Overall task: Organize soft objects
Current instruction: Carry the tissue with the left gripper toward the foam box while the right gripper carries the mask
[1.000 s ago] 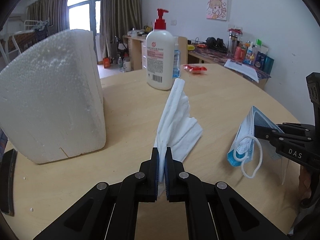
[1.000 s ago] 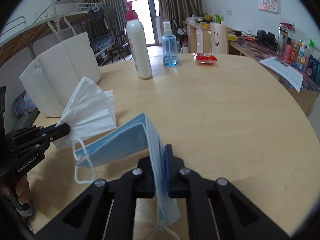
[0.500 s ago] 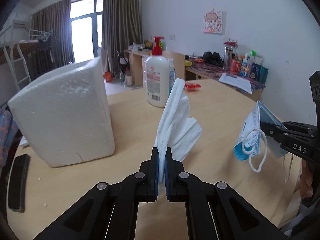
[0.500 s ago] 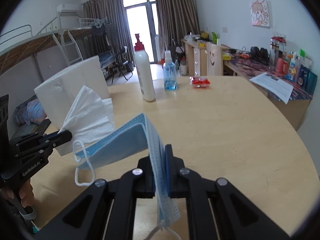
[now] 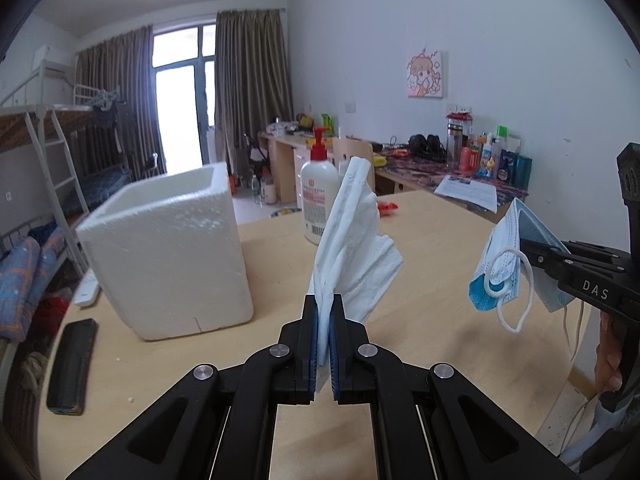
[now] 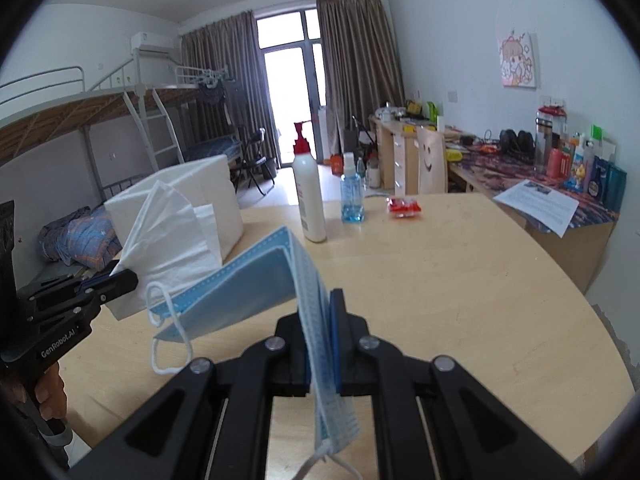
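My left gripper is shut on a white folded tissue that stands up from its jaws, lifted above the wooden table. My right gripper is shut on a blue face mask, which droops to the left with its white ear loop hanging. In the left wrist view the right gripper comes in from the right with the mask. In the right wrist view the left gripper with the tissue is at the left. A white foam box stands left of the tissue, open at the top.
A lotion pump bottle, a blue spray bottle and a small red packet sit at the table's far side. A dark flat object lies near the left edge. Desks with clutter line the right wall; a bunk bed is at the left.
Both grippers have risen above the table with the tissue and the mask still held. The views tilted up, so the foam box's open top and more of the room now show.
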`<state>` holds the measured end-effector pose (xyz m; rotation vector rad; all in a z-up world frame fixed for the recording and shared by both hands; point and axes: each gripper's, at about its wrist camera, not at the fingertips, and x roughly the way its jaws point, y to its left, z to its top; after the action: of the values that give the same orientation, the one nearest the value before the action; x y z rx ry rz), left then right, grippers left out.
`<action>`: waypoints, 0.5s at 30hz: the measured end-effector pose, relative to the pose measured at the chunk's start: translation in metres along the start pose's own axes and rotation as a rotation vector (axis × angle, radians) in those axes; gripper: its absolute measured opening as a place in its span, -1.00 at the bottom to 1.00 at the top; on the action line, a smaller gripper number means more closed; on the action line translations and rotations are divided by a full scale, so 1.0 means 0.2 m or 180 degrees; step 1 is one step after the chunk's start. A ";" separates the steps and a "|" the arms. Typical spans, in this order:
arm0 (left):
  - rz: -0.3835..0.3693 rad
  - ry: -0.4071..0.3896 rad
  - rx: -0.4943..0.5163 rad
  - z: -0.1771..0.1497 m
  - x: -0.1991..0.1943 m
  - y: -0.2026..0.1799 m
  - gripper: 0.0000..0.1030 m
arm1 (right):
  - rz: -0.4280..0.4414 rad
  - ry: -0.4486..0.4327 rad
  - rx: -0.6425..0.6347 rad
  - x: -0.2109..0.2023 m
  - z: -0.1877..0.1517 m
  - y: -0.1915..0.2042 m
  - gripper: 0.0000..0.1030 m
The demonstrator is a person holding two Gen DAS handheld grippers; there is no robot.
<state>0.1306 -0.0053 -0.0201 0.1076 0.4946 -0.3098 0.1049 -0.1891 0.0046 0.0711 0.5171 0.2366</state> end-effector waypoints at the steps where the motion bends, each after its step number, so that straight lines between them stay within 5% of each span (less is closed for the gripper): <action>1: 0.0013 -0.0028 0.0021 0.00 -0.03 -0.01 -0.90 | 0.0011 -0.0025 0.0000 -0.01 0.00 0.00 -0.80; 15: 0.0192 -0.0387 0.0027 -0.01 -0.30 -0.04 -0.90 | 0.0143 -0.0366 -0.0119 -0.19 0.00 0.07 -0.80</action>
<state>0.0780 0.0034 0.0066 0.1111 0.3689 -0.2577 0.0702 -0.1841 0.0250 0.0596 0.3969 0.2842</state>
